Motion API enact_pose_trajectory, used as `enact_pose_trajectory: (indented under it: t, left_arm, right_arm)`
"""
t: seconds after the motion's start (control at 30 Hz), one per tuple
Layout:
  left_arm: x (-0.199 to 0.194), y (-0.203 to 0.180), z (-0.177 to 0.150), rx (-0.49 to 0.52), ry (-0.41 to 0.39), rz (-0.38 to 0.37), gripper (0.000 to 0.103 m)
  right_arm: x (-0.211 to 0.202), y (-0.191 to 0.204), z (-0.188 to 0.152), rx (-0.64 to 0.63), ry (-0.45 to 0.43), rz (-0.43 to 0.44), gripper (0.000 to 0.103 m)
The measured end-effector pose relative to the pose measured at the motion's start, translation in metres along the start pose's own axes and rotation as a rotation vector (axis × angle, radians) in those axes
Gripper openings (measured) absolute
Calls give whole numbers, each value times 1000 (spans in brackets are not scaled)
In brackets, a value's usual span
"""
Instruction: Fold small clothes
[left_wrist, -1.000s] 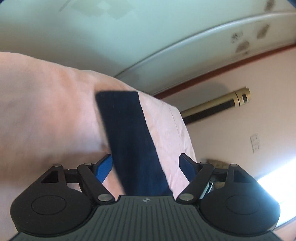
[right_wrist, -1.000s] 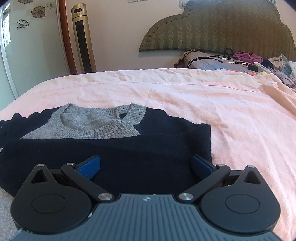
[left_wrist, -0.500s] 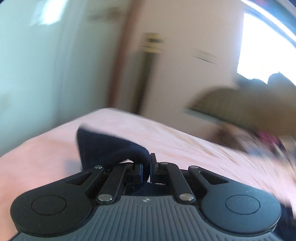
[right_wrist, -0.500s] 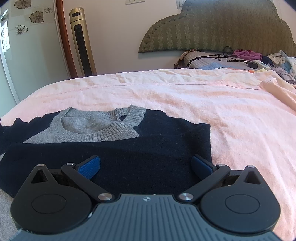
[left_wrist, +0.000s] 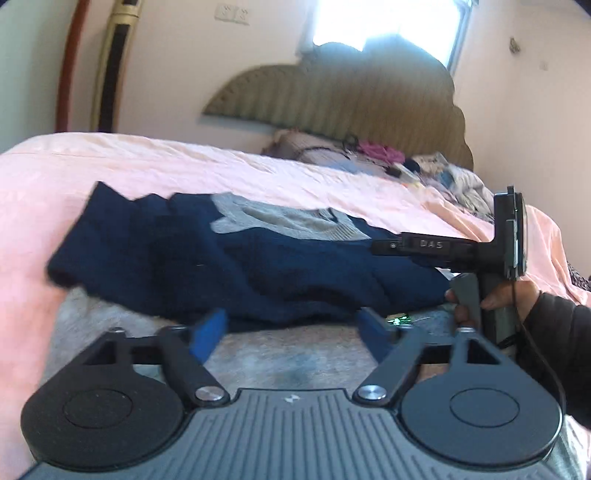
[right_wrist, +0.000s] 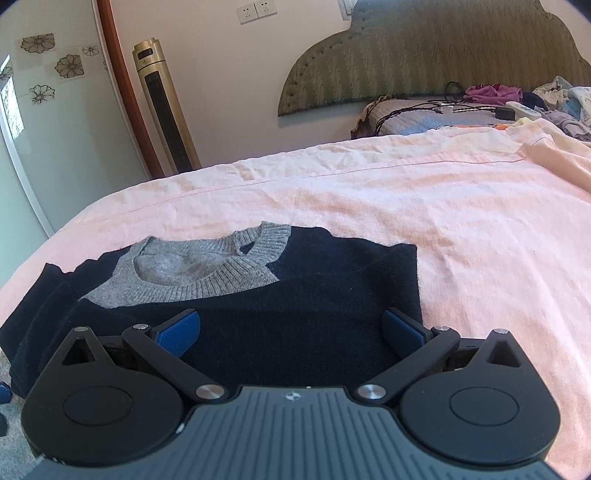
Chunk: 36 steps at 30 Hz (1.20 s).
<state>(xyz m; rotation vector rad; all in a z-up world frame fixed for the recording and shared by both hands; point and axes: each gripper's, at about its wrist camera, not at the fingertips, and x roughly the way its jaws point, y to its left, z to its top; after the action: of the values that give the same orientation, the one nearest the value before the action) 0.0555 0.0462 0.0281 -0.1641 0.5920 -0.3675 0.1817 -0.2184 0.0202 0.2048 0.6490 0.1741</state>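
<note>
Your navy-and-grey sweater (right_wrist: 258, 295) lies folded on the pink bedsheet (right_wrist: 443, 221); your left gripper (left_wrist: 291, 328) is opening, nothing between its jaws; your right gripper (right_wrist: 291, 328) hovers spread over the knit, its side marked "D45".

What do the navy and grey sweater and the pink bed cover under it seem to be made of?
Sweater: knitted yarn, probably wool or a blend; the grey collar shows ribbing and the navy part a matte, fuzzy nap. Pink bed cover: thin woven fabric, likely cotton; matte, finely creased, with a stitched seam line across it. The fibre itself cannot be confirmed from the look of either.
</note>
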Motion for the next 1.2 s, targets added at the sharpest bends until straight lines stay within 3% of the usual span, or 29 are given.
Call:
enact_pose_trajectory:
  t: [0.1, 0.17, 0.2, 0.27, 0.33, 0.47, 0.5, 0.53, 0.57, 0.7, 0.8, 0.9, 1.0, 1.2]
  left_arm:
    - [-2, 9, -18, -29, 4, 60, 82]
    - [-2, 18, -16, -93, 4, 56, 82]
    - [-1, 21, -15, -112, -11, 80, 83]
    - [5, 23, -13, -129, 15, 102, 84]
    - [5, 23, -13, -115, 14, 95, 87]
    - [4, 25, -15, -120, 12, 91, 87]
    - [4, 26, -16, -125, 11, 89, 88]
    - [4, 26, -16, -128, 10, 86, 88]
    - [3, 27, -17, -130, 9, 84, 88]
    - [2, 28, -18, -138, 5, 79, 88]
    - [1, 28, -18, -140, 5, 74, 89]
    - [2, 29, -19, -144, 4, 70, 90]
    - [2, 29, -19, -145, 4, 69, 91]
    - [-2, 25, -12, -123, 20, 52, 91]
  right_arm:
    - [-13, 5, 7, 84, 28, 0, 103]
    - [-27, 9, 11, 210, 70, 145, 101]
    - [-30, 11, 11, 259, 113, 231, 94]
    - [-22, 20, 7, 321, 241, 319, 83]
    - [-9, 27, 3, 357, 335, 339, 65]
    - [4, 36, 3, 387, 359, 344, 60]
    - [7, 40, 4, 377, 368, 330, 48]
    - [9, 45, 4, 349, 378, 311, 21]
    - [11, 49, 4, 317, 385, 287, 9]
    - [-16, 65, 23, 174, 281, 263, 10]
    - [-41, 55, 49, 118, 197, 256, 10]
    - [-40, 26, 59, 79, 212, 138, 10]
    - [-27, -2, 46, 91, 261, 56, 10]
    - [-14, -12, 20, 119, 254, 44, 10]
